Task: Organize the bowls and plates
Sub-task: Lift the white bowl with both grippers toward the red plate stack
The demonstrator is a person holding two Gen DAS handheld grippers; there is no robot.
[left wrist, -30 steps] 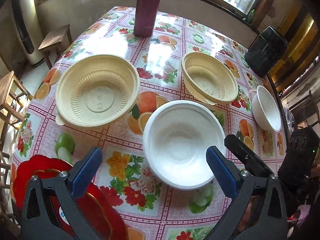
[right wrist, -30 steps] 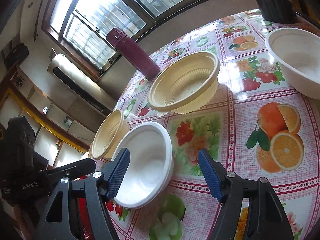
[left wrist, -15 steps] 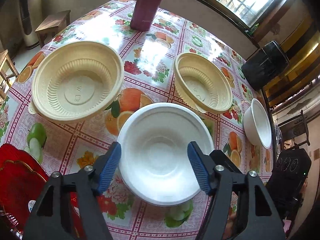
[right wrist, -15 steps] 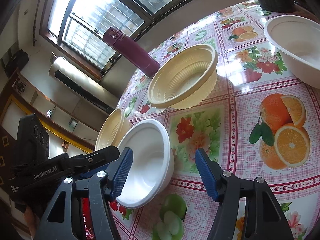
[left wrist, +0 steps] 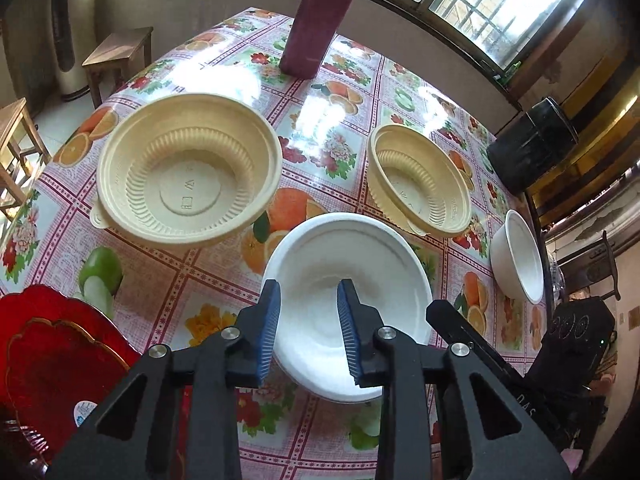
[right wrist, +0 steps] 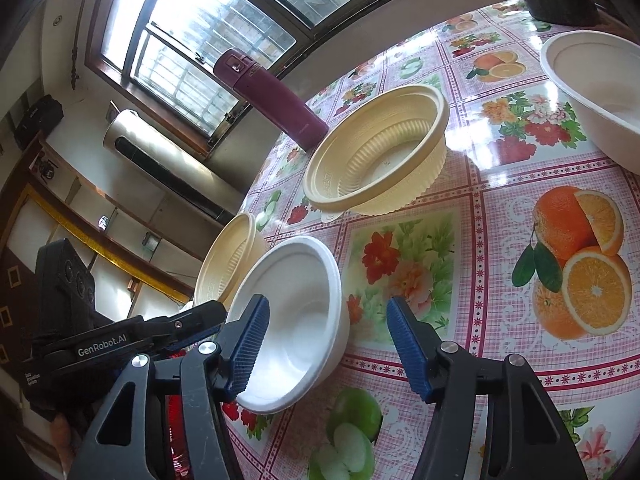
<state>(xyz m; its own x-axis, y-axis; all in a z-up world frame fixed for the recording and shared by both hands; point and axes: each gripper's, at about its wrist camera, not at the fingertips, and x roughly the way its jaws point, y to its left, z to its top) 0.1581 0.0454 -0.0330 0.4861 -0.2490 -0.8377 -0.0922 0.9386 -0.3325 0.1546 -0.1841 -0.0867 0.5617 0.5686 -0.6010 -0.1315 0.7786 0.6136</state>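
Two tools in play, both around the near white bowl (left wrist: pixel 352 280). Going left to right in the left wrist view: red plates (left wrist: pixel 52 356) stacked at the bench's (left wrist: pixel 168 280) near left edge, large beige ribbed bowl (left wrist: pixel 188 168), near white bowl dead ahead of the left tool (left wrist: pixel 308 328), second beige bowl (left wrist: pixel 418 180), far white bowl (left wrist: pixel 520 256) by the right edge. Maroon bottle (left wrist: pixel 316 20) stands at the back.

Left tool: fingers partly spread, narrow gap, both pads sitting over the bowl's near rim and inside; whether either pad touches the wall I cannot tell. Nothing pinched yet. Key relation: bowl lies straight forward and slightly below the left tool, round, so no long axis to align. Left is the nearer one, judged by framing.

Right wrist view adds: right tool (right wrist: pixel 326 344) spread wide, its left finger over the near white bowl (right wrist: pixel 296 320), right finger out over bare cloth, so the rim sits between them. It shows the left tool (right wrist: pixel 192 320) coming in from the left side and the bowl's side wall resting on the bench. It hides the red plates mostly.
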